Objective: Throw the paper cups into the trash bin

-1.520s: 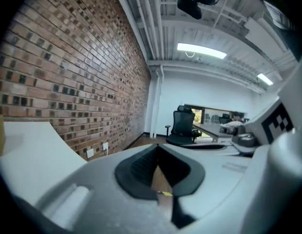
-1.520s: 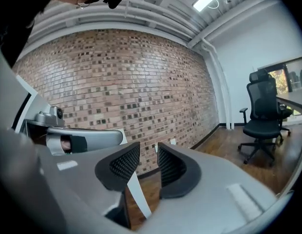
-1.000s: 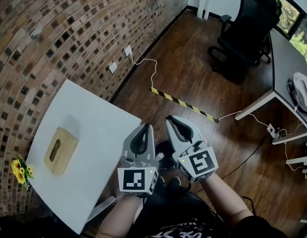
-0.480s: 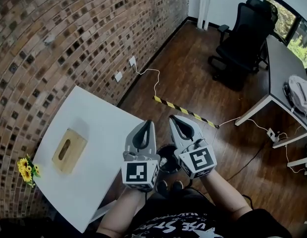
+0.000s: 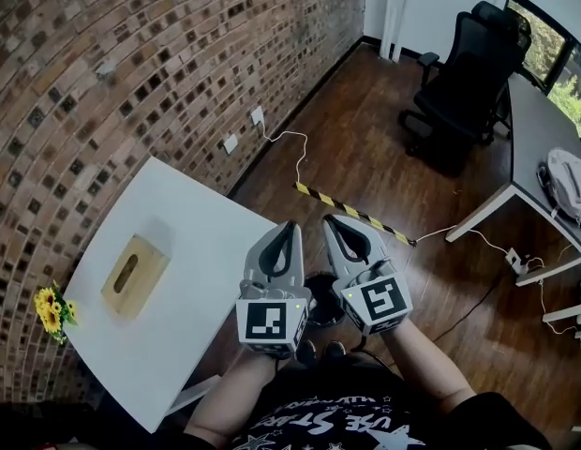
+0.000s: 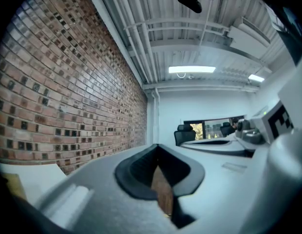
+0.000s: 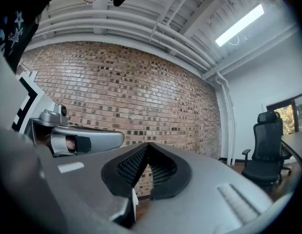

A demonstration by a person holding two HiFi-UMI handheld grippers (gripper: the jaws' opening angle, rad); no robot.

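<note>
My left gripper (image 5: 290, 225) and right gripper (image 5: 330, 221) are held side by side in front of the person's body, pointing level across the room. Both are shut, with nothing between the jaws. In the left gripper view the left gripper (image 6: 157, 146) has its tips together, and the right gripper (image 7: 147, 144) does too in its own view. Below and between them, on the wooden floor, stands a dark round container (image 5: 321, 300), apparently the trash bin, partly hidden by the grippers. I see no paper cup in any view.
A white table (image 5: 197, 251) stands left, against the brick wall (image 5: 131, 73), with a wooden tissue box (image 5: 134, 275) and yellow flowers (image 5: 49, 309). A striped floor strip (image 5: 351, 212), a black office chair (image 5: 464, 73) and a grey desk (image 5: 543, 139) lie farther off.
Both grippers have risen a little, still side by side and shut. The head view has shifted slightly, so the table sits further right in the picture.
</note>
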